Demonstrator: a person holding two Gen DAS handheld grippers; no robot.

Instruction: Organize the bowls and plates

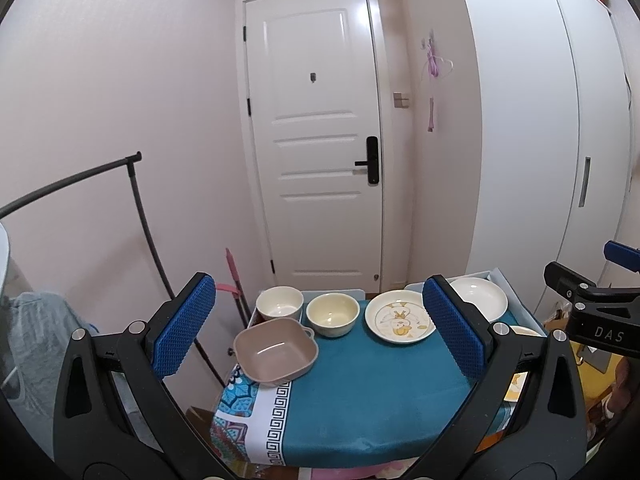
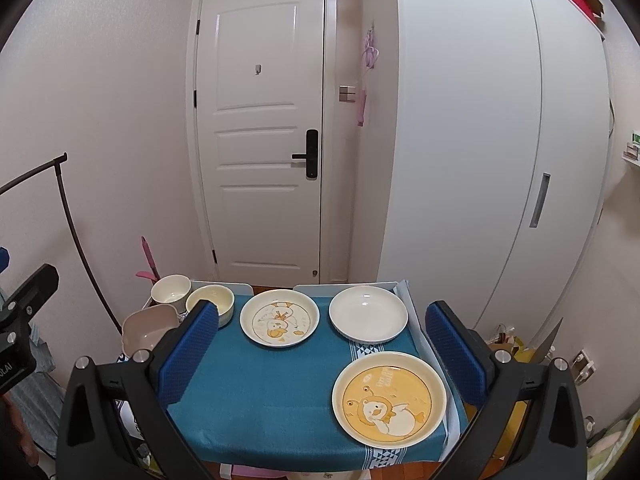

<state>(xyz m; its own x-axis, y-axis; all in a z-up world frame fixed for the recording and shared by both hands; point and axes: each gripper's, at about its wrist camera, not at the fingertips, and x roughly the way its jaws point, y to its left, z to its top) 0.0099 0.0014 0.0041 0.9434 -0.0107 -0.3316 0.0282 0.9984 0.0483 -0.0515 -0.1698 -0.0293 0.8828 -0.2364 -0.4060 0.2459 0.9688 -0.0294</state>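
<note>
the white door (image 2: 260,128) fills the middle of both views, and a tall white wardrobe (image 2: 480,140) stands to its right. a dark clothes rail (image 1: 136,200) curves along the left wall.

below them is a small table under a teal cloth (image 2: 272,392), and all the dishes stand on it. the yellow plate with a cartoon figure (image 2: 389,398) is at the near right corner. behind it, at the far right, is the plain white plate (image 2: 368,319). just beside this one, to the left, lies the white plate with a duck drawing (image 2: 279,323); the two are near but not touching. on the far left side there is a cream bowl (image 1: 333,314), and a white bowl (image 1: 279,303) is beside it at the far corner. the beige square bowl with small handles (image 1: 275,350) sits nearer, at the left edge, and it partly hangs over the cloth border.

the left gripper (image 1: 316,328) hovers above the near left part of the table, its blue pads spread wide and holding nothing. the right gripper (image 2: 322,354) hovers above the near right part, also spread wide and empty.
</note>
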